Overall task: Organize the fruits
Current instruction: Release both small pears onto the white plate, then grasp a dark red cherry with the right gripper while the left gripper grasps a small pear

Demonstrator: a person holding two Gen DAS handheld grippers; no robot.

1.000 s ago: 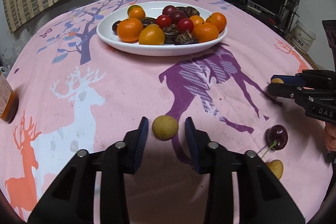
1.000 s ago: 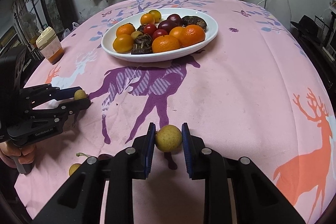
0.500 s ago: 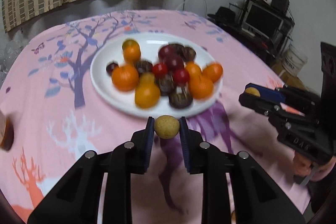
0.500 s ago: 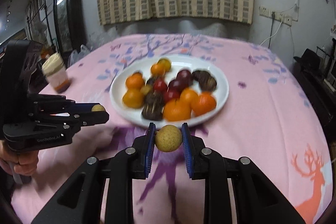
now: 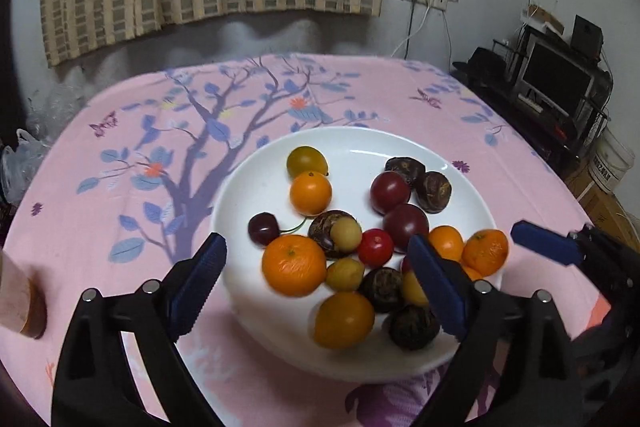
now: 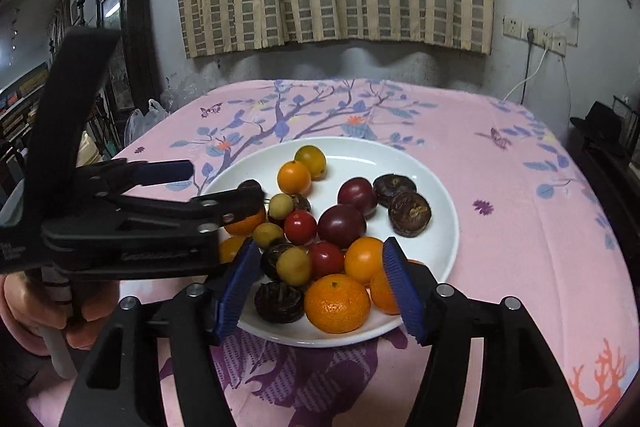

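Left wrist view: fruits lie heaped on the white plate [image 5: 360, 143], which sits near the middle of the pink tablecloth [image 5: 120, 187]. 2 pale longans [image 5: 347, 234] rest among the mandarins [image 5: 294, 270], plums [image 5: 390, 191] and dark chestnut-like pieces toward the plate's near edge. The left gripper [image 5: 318, 277] hangs above that edge, its jaws just opened and spread wide, nothing between the pads. The right gripper [image 6: 316, 285] stands beside it over the same edge, jaws likewise just opened, parted and empty. A jar [image 5: 22, 303] stands at the cloth's left edge.
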